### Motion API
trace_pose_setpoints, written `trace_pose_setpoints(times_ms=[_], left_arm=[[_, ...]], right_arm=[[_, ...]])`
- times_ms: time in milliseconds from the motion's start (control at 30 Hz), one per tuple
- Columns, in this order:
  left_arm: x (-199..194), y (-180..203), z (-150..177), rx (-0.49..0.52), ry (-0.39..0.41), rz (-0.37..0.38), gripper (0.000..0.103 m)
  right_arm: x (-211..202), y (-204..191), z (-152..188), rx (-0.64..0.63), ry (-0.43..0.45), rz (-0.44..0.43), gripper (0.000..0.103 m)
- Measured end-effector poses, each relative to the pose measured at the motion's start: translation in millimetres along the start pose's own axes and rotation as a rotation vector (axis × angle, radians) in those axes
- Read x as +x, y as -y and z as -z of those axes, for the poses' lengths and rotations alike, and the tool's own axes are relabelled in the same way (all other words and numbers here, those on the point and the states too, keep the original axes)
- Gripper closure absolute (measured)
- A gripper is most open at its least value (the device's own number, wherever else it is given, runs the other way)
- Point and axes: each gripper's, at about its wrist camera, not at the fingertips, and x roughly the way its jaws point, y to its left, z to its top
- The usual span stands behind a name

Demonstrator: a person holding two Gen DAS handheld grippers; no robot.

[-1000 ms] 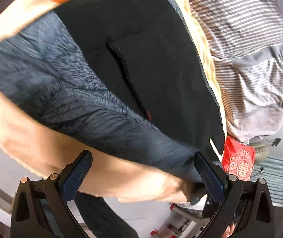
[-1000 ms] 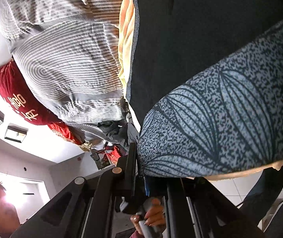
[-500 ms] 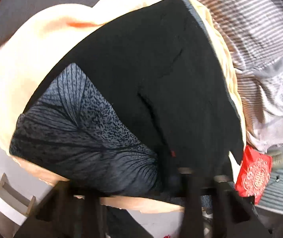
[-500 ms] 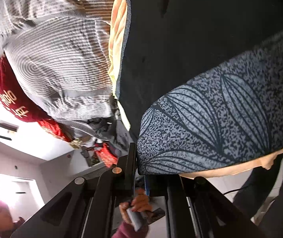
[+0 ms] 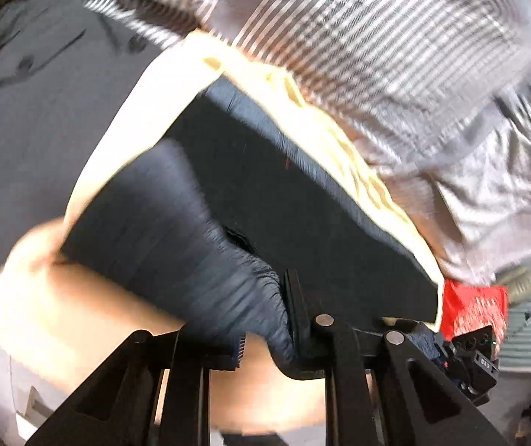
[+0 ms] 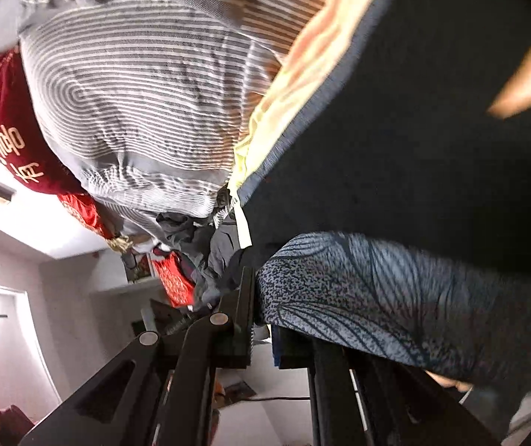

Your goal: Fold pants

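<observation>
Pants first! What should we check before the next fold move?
1. Left gripper shut on the pants: ok, patterned cloth is bunched between its fingers.
2. Right gripper shut on the pants: ok, the patterned edge sits in it.
3. Black part lying flat on the cream blanket: ok, as far as visible.
4. Patterned part smooth: not ok, it puckers at the left gripper.
5. Fold edges lined up: cannot tell, the left view is blurred.
6. Striped bedding off the pants: ok.
</observation>
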Motion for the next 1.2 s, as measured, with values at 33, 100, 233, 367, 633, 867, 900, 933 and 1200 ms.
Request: trace_pose_setpoints(times_ms=[33, 100, 233, 367, 633, 867, 900, 933, 1200], left_arm=[[7, 4, -11, 0.001, 0.016, -0.011, 0.084], [27, 13, -35, -0.002, 0.039, -0.049, 0.084], [73, 24, -72, -0.003, 0.067, -0.123, 0.078], [99, 27, -90, -0.028, 0.077, -0.173, 0.061], [46, 40, -84, 0.023, 0.18, -0.329, 0.023], [95, 78, -47, 0.292, 0.053, -0.494, 0.023], [113, 83, -41, 0.308, 0.022, -0.482, 0.023], [124, 83, -36, 0.317, 0.004, -0.484, 0.023], [152, 81, -26, 0.364, -0.005, -0.572, 0.02]], right_arm=[[7, -2, -16, 0.0, -0.022, 0.006, 0.095], [22, -4, -51, 0.001, -0.06, 0.025, 0.095], [63, 13, -119, 0.056, -0.125, 0.069, 0.092], [95, 44, -164, 0.127, -0.159, 0.148, 0.089], [99, 22, -176, 0.048, -0.178, 0.136, 0.011], [90, -30, -134, -0.156, -0.24, 0.127, 0.012], [92, -25, -127, -0.169, -0.277, 0.142, 0.013], [100, -24, -122, -0.185, -0.296, 0.166, 0.013], [95, -8, -118, -0.27, -0.234, 0.413, 0.028]])
